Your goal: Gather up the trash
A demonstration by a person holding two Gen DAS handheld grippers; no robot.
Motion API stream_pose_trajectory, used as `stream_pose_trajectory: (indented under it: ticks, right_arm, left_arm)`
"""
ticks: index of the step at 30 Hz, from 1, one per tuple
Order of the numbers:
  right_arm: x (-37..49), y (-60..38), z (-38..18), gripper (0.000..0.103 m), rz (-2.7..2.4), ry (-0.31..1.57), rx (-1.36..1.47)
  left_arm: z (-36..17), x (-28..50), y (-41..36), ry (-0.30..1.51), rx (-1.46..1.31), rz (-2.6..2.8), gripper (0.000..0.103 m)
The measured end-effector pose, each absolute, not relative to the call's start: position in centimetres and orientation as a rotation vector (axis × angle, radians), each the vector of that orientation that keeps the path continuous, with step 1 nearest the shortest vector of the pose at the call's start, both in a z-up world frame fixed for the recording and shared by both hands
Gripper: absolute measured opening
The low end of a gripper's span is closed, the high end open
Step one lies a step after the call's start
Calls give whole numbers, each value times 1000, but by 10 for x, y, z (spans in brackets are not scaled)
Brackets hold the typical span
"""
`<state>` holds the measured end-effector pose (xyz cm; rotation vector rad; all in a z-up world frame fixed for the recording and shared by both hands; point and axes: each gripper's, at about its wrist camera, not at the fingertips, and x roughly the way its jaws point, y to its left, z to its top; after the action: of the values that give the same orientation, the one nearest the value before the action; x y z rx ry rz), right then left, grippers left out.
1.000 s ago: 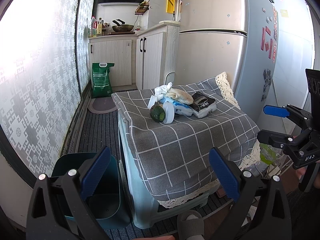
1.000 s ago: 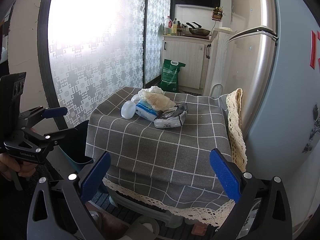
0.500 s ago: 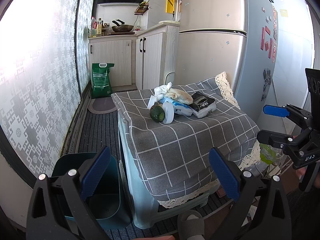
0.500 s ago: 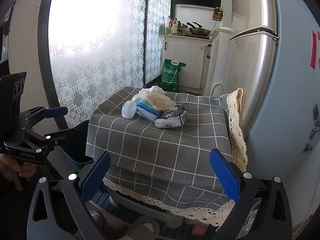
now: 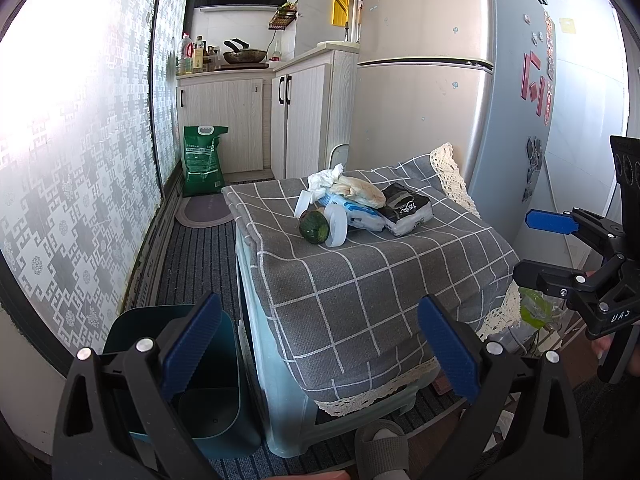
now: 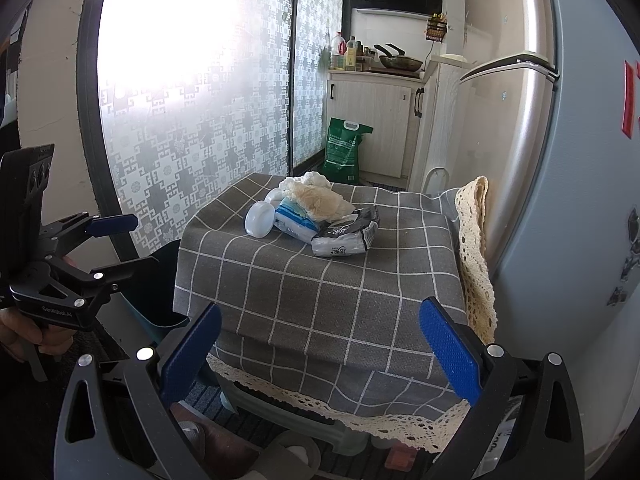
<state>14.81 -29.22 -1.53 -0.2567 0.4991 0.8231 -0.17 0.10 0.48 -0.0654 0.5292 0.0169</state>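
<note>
In the left wrist view, the left gripper is wide open and holds nothing. The trash pile sits far ahead on the gray cloth, a bit to the right. This view alone shows a green round thing and the inside of the bin, low on the left. In the right wrist view, the right gripper is wide open too, and the black pack lies straight ahead, closest to it. The right one looks a little nearer.
</note>
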Motion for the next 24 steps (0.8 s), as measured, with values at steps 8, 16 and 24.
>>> stream_pose_trajectory:
  ticks: [8,16,24]
  right_arm:
    - [148,-292,-15,100,823,499,-256]
    - [148,-292,-17,100,823,499,-260]
    - [147,-292,-16,100,806,490,-262]
  left_arm:
    - [5,-2,1,529,-65,18,100]
    - [5,0,-1,532,-62,21,100]
    - [1,-1,-5,525,-52,16,100]
